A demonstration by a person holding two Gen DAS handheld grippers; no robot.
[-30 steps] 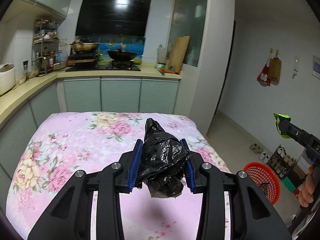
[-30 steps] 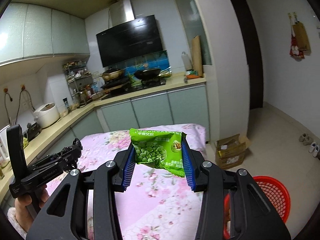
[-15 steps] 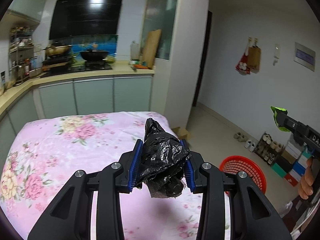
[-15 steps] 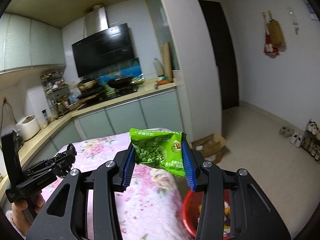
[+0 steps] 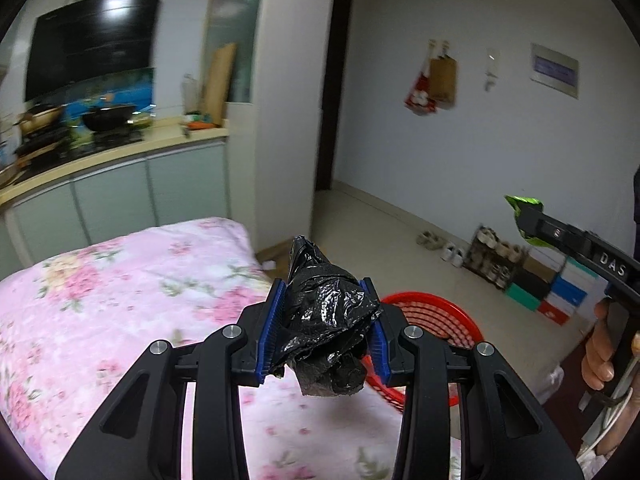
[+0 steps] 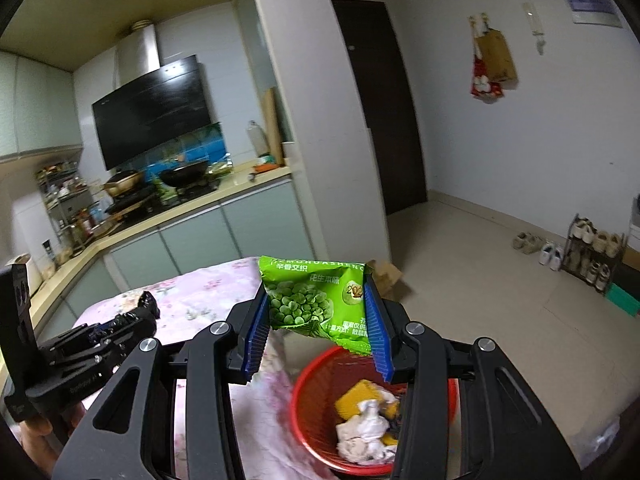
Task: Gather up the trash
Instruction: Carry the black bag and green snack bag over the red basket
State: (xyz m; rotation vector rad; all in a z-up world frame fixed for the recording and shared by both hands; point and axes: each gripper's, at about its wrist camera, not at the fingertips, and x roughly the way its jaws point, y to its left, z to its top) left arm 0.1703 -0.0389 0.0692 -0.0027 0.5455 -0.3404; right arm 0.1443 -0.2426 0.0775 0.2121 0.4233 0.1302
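Observation:
My left gripper [image 5: 326,330] is shut on a crumpled black plastic bag [image 5: 328,320] and holds it above the right edge of the pink floral table [image 5: 120,300]. A red mesh basket [image 5: 430,312] stands on the floor just behind and right of it. My right gripper [image 6: 316,320] is shut on a green pea snack packet [image 6: 312,300] and holds it above the red basket [image 6: 320,396], which holds yellow and white trash [image 6: 366,420]. The right gripper also shows at the right of the left wrist view [image 5: 524,216]. The left gripper shows at the left of the right wrist view [image 6: 140,312].
A kitchen counter [image 6: 192,208] with stove and pans runs behind the table. A white pillar [image 6: 320,120] and a dark door [image 6: 384,112] stand beyond. A shoe rack [image 6: 592,252], shoes and a cardboard box [image 6: 386,276] sit on the tiled floor.
Both grippers have swung right, away from the table middle toward the red basket. The right gripper now hangs over the basket. Both still hold their items.

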